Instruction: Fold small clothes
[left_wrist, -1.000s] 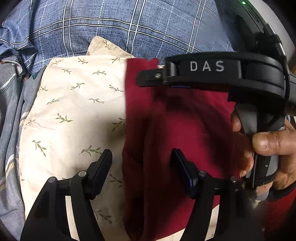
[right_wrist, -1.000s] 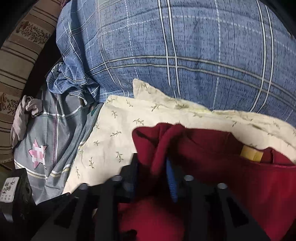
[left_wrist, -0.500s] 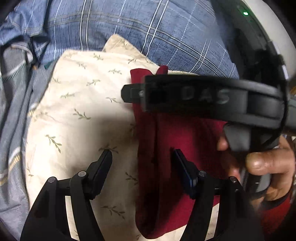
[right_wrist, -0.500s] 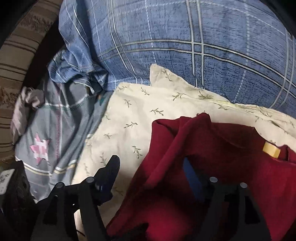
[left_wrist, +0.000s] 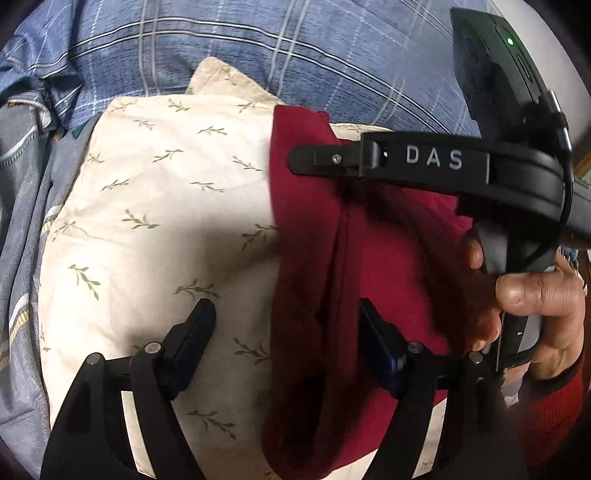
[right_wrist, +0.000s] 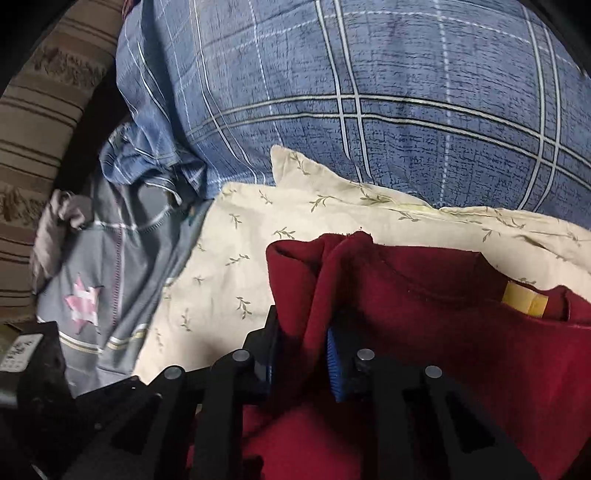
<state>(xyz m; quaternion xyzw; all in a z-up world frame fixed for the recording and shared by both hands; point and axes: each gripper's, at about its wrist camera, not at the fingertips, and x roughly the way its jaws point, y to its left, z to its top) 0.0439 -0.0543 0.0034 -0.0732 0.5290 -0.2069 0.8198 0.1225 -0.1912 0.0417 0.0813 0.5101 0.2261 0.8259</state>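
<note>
A dark red garment (left_wrist: 388, 258) lies on a cream pillow with a leaf print (left_wrist: 166, 221). My left gripper (left_wrist: 284, 310) hovers over the garment's left edge, one finger above the pillow and the other above the red cloth. Its jaws are opening a little and press on nothing. My right gripper (right_wrist: 301, 325) is closing on a raised fold of the red garment (right_wrist: 443, 314), and its blue pads pinch the cloth. The right gripper (left_wrist: 299, 160) also shows side on at the garment's far edge, held by a hand (left_wrist: 535, 295). A yellow label (right_wrist: 524, 302) sits at the neckline.
A blue checked quilt (right_wrist: 369, 110) bulges behind the pillow (right_wrist: 240, 229). A grey garment with a pink star (right_wrist: 85, 302) lies crumpled to the left, beside a striped brown cushion (right_wrist: 37, 110).
My right gripper opened wide, then shut on the fold at the red garment's corner. The left gripper stayed open over the garment's edge.
</note>
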